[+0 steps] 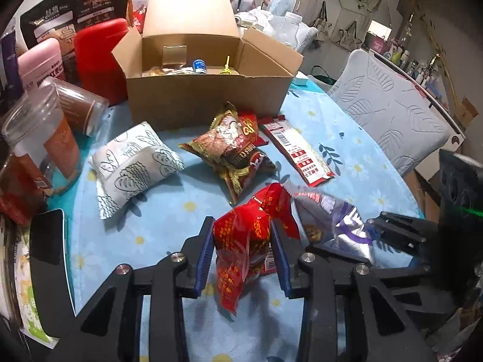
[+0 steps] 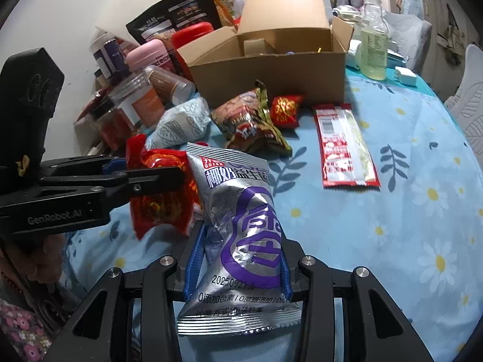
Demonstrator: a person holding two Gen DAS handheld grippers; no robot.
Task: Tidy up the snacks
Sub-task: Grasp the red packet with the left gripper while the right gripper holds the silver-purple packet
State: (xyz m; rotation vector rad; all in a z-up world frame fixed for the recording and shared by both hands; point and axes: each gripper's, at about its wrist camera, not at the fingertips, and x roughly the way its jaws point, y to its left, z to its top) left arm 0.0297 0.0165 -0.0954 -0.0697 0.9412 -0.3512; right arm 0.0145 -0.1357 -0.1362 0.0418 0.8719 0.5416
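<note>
My left gripper (image 1: 241, 238) is shut on a red snack packet (image 1: 241, 241), held above the blue flowered tablecloth (image 1: 157, 220). My right gripper (image 2: 238, 241) is shut on a silver and purple snack packet (image 2: 241, 226); it shows in the left wrist view (image 1: 338, 220) just right of the red packet. The left gripper (image 2: 169, 178) with the red packet (image 2: 160, 202) shows at the left of the right wrist view. An open cardboard box (image 1: 208, 96) stands behind, with small items inside.
On the cloth lie a white patterned packet (image 1: 135, 163), a brown and gold packet (image 1: 229, 154), a small red packet (image 2: 285, 110) and a long red and white sachet (image 1: 299, 154). Jars and tins (image 1: 51, 138) crowd the left. A bottle (image 2: 374, 51) stands right of the box.
</note>
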